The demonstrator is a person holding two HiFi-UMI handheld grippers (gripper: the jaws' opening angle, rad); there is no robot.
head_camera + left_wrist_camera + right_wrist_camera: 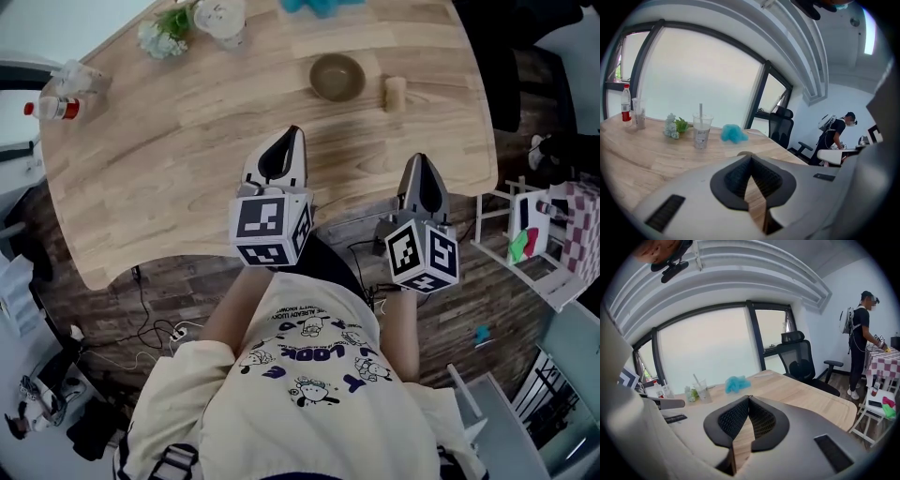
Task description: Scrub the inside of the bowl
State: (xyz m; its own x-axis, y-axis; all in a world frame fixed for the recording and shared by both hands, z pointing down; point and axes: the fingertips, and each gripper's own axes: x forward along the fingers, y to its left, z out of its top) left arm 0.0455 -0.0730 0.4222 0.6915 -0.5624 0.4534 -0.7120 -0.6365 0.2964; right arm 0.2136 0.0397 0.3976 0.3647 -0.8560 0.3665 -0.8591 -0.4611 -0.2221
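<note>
Two hand-held grippers hover above the near edge of a wooden table (187, 169). The task has not started, and the step in hand looks like the reach.

The brown bowl (337, 77) sits upright ahead of the left gripper (292, 134), a little to its right and well apart from it. A small tan block (395, 94), possibly a sponge, stands just beside the bowl, ahead of the right gripper (419, 159) and slightly to its left.

To do this well, each gripper should probably spread its jaws before it arrives. The right gripper could take the block by its sides. The left could pinch the bowl's near rim, so the bowl does not slide on the smooth wood during scrubbing.

The left gripper's jaws are together, tips meeting, with nothing between them and nothing touched. The right gripper's jaws are likewise pressed together and empty.

Further ahead of the left gripper stand a plastic cup (701, 131) with a straw and a fluffy blue clump (733, 133).
</note>
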